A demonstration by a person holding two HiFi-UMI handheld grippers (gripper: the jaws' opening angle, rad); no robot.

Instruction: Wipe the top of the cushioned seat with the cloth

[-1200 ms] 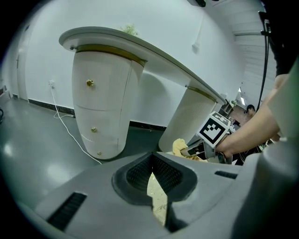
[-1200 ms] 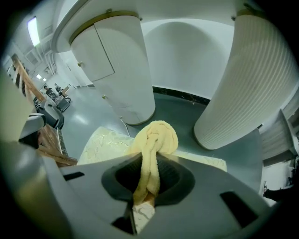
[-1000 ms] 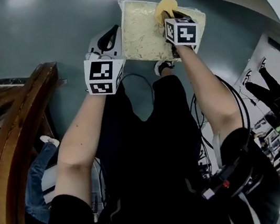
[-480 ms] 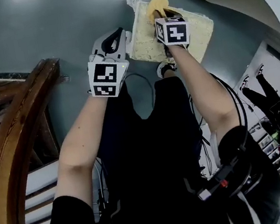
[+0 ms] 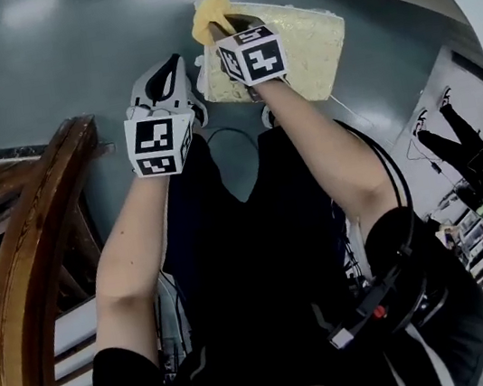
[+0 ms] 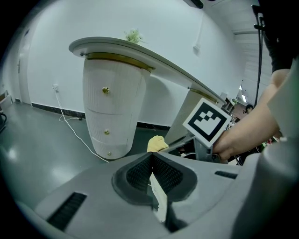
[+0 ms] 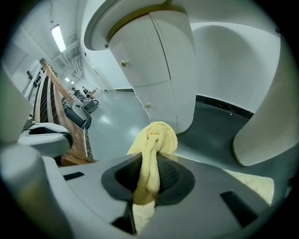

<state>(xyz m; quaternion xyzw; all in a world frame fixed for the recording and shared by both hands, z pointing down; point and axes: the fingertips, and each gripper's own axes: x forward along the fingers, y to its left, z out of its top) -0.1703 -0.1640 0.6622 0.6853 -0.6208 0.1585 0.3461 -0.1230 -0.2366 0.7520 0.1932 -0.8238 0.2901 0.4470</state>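
Cloth [image 5: 213,9]: yellow, bunched into a knot-like wad, sitting at the far left corner of the cushioned seat [image 5: 307,39] in the head view. You cannot tell whether it is touching the top. In the right gripper view the wad [image 7: 152,144] is sticking out past the jaw tips, with a tail running down between them.

Right hand-held gripper [image 5: 227,27]: you are pinching the cloth with it, jaws clamped on the fabric [image 7: 147,186]. Its marker cube [image 5: 252,55] is riding over the seat's near left part.

Seat: cream, nubbly top, lying on the grey floor [image 5: 62,52]. A slice of it is showing at the lower right of the right gripper view [image 7: 257,186].

Left hand-held gripper [image 5: 178,74]: you are holding it just beside the seat's left edge. Its jaws are pressed together [image 6: 152,172], and a thin pale strip is showing in the seam. You cannot tell what the strip is.

Around: a white ribbed pedestal [image 6: 112,107] is standing beyond, with a cable [image 6: 74,126] trailing on the floor. A curved wooden rail [image 5: 25,269] is running along your left.
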